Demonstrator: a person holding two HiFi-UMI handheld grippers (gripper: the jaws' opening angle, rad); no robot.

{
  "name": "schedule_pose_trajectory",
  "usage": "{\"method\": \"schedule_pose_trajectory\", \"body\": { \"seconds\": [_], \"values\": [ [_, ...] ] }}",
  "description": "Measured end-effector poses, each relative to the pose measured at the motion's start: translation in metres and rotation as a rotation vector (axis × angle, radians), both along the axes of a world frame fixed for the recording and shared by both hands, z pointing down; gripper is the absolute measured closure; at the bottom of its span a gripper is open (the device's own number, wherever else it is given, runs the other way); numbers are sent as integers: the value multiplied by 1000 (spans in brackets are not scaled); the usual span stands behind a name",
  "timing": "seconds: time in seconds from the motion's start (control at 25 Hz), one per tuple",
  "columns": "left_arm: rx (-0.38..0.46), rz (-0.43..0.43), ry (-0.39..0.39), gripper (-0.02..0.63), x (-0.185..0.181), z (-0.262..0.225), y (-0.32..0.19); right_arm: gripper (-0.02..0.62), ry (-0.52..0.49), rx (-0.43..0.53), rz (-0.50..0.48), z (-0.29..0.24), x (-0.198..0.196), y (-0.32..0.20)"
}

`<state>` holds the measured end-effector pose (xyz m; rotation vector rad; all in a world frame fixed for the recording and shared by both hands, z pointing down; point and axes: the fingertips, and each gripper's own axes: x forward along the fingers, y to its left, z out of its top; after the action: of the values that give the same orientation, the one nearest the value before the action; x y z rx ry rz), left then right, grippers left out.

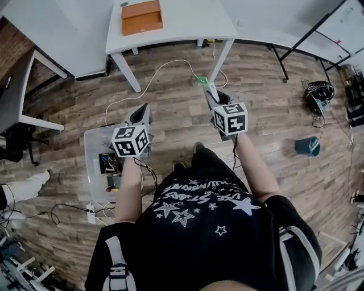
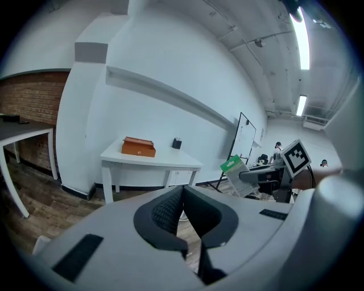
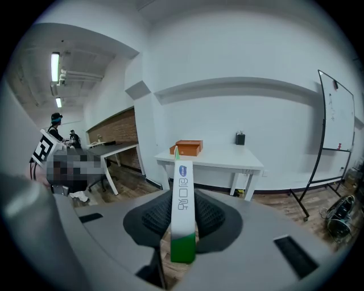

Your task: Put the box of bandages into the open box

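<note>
Right gripper view: right tongs [image 3: 183, 199] pinch the bandage box [image 3: 182, 224], up over the floor, well short of the orange box [image 3: 188, 148] on the tabletop [image 3: 227, 159]. Left tongs [image 2: 182, 199] closed, empty.

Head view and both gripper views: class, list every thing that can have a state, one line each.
left gripper: shut, empty.
right gripper: shut on the box of bandages.
box of bandages: held upright, in the air.
orange box: resting on the white table, lid unclear.
clear bin: on the floor, things inside.
</note>
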<state>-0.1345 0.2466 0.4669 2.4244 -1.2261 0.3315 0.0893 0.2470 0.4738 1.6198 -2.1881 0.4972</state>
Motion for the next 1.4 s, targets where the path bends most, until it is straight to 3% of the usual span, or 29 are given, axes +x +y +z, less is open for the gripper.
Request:
{"method": "schedule_pose_trajectory", "body": {
  "seconds": [0.4,0.68,0.96,1.12,1.4],
  "values": [
    [-32,-25,-27,586,-1,15,-51,488,-32,-46,-28,31,-1,-65],
    [-44,-69,-53,586,14,19,-146,488,-59,-41,-65,35,15,-175],
    [-46,-80,-64,586,56,18,-247,488,-68,-40,-92,33,52,-289],
    [-32,-79,-70,586,76,14,-293,488,-66,-33,-129,30,64,-339],
    [-20,-149,-65,586,96,14,-348,488,-69,-23,-175,29,82,-395]
  ]
}}
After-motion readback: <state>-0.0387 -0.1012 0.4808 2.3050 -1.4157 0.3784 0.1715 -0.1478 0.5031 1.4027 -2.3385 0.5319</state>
